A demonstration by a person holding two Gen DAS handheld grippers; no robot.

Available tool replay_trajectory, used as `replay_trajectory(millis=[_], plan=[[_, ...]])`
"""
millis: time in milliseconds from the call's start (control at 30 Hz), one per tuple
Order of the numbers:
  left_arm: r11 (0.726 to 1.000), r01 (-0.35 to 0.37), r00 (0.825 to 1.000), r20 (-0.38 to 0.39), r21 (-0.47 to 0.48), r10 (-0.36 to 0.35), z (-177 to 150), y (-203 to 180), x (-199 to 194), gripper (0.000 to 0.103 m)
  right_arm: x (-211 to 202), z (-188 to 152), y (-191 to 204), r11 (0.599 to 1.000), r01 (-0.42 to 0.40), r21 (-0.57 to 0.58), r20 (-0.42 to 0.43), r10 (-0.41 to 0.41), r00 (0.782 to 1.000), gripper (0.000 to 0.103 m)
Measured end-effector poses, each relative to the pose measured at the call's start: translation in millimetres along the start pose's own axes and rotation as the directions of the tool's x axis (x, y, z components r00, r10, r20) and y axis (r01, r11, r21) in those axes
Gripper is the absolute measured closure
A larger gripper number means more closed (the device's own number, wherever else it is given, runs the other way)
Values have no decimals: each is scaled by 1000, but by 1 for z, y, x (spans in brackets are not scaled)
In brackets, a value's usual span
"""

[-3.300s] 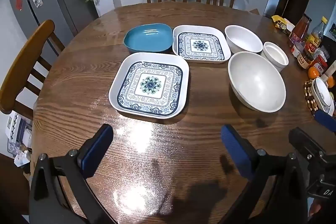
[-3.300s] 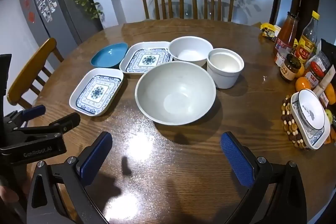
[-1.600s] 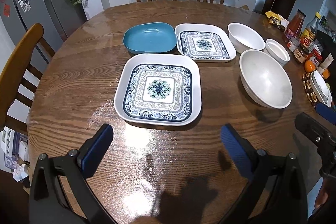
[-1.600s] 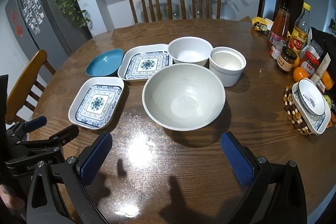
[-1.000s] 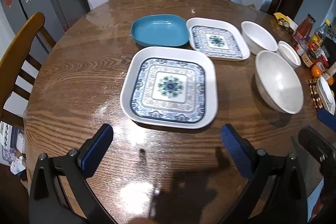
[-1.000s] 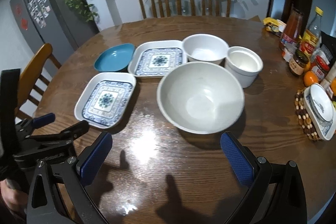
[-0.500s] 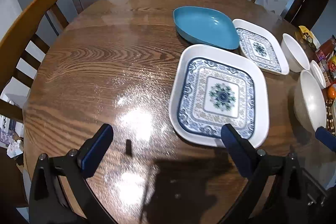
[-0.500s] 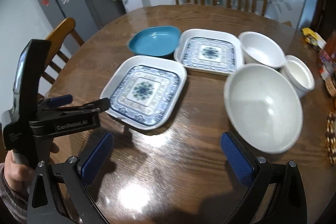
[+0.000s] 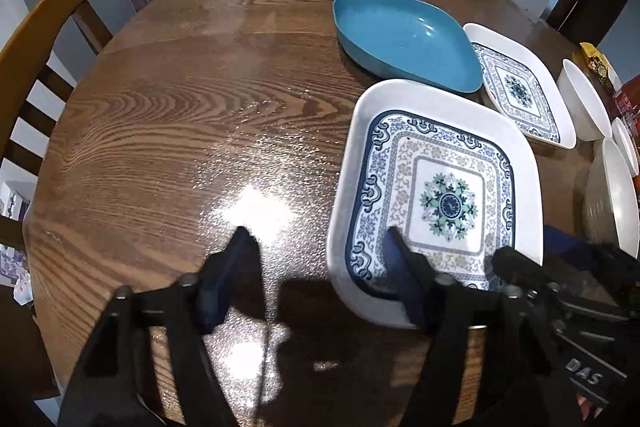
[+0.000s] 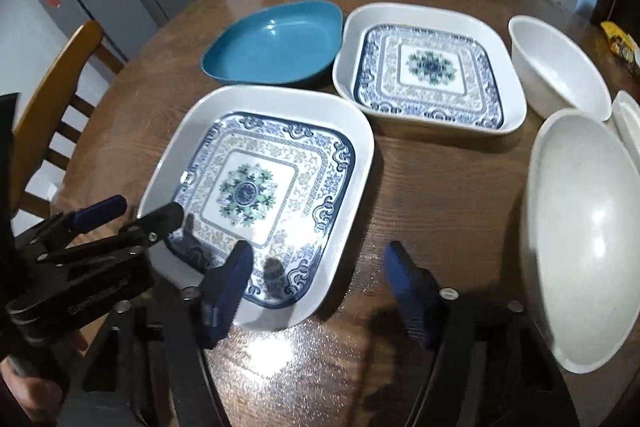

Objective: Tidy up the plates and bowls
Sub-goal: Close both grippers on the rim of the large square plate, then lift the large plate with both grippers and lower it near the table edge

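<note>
Both open tools (image 9: 316, 259) (image 10: 320, 267) straddle near patterned plate's (image 10: 256, 195) rim.

Both tongs are now much nearer the near patterned plate (image 10: 264, 195) than 3.3 s ago, when they hung back over bare counter (image 9: 180, 131). The left tongs (image 9: 316, 267) have swung left and dropped in, so the plate's near left rim sits between the jaws, one blue pad over the plate, the other over wood. The right tongs (image 10: 318, 271) have shifted left from the large white bowl (image 10: 580, 227) to straddle the plate's near right rim. On both, the jaws stand closer together than before, yet still apart.
</note>
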State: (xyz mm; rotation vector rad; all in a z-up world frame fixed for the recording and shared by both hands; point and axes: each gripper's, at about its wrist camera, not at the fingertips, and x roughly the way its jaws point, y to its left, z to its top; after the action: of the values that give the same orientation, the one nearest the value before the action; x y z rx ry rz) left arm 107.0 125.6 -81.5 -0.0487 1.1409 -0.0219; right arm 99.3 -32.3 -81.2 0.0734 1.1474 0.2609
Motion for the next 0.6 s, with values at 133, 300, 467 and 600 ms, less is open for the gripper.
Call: replay_trajectory(millis=[133,300,467,600], plan=[[1000,20,1000,2,-12,-20,3,2,0,70,3,3,5,1000,-3,-27,-2,3,1000,66],[1000,20,1000,5,-17,-20,3,-1,-2,80,5,3,7,999,2,-50,-6,-3,1000,90],[998,17,999,39,-56,-15,-16,15,-25,81,-9,-2,14,997,-41,-70,-1,41,999,90],[993,2,998,58,-118,5,-37,40,-47,81,-19,-4,37,988,-73,-136,9,75,997,90]])
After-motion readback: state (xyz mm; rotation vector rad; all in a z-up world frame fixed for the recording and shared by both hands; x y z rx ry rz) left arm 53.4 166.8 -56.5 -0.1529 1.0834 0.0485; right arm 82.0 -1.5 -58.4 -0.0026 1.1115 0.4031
